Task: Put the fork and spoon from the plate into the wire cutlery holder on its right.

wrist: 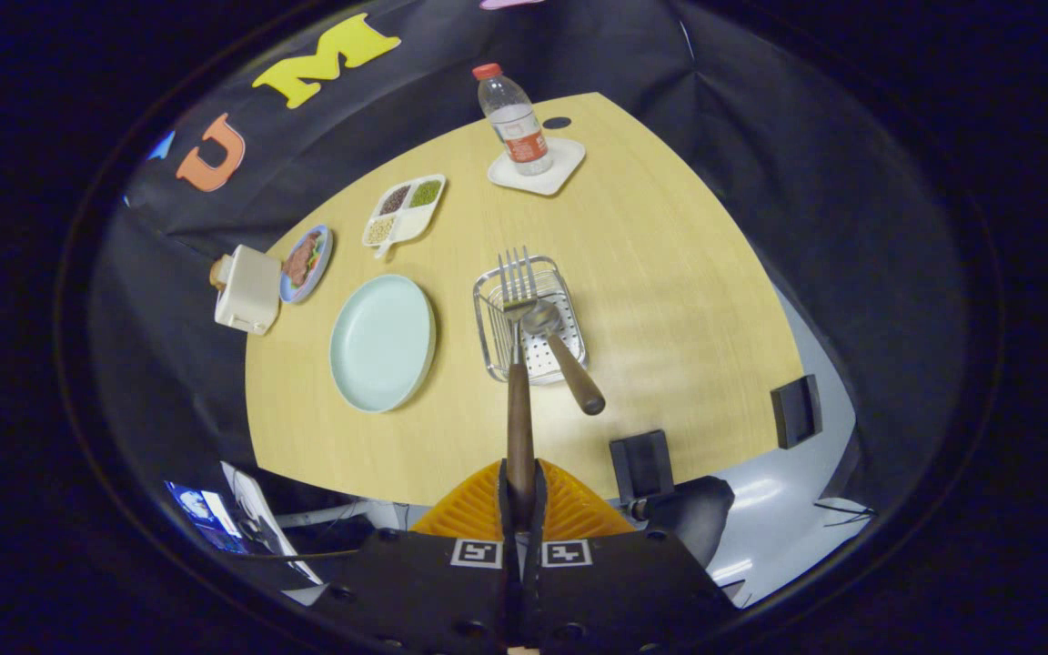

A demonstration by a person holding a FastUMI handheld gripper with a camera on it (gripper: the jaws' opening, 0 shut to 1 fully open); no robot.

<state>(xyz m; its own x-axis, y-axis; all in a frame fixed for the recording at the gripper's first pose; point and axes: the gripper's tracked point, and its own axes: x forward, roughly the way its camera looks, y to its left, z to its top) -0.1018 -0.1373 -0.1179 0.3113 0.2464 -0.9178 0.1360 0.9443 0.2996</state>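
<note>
Pinching the wooden-handled steel fork [518, 364] above the wire cutlery holder [569, 350], the tool [520, 496] has only this release left; the wooden-handled spoon [560, 350] is already in.

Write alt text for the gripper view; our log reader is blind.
The gripper is shut on a fork, tines over the wire holder, where the spoon already rests. The plate beside it is empty.

The shiny metal fork with a dark wooden handle [518, 364] is pinched by the ridged orange plastic gripper fingers [520, 498]; the glossy pale-green plate [382, 343] rests on matt light wood-grain table [670, 300].
</note>
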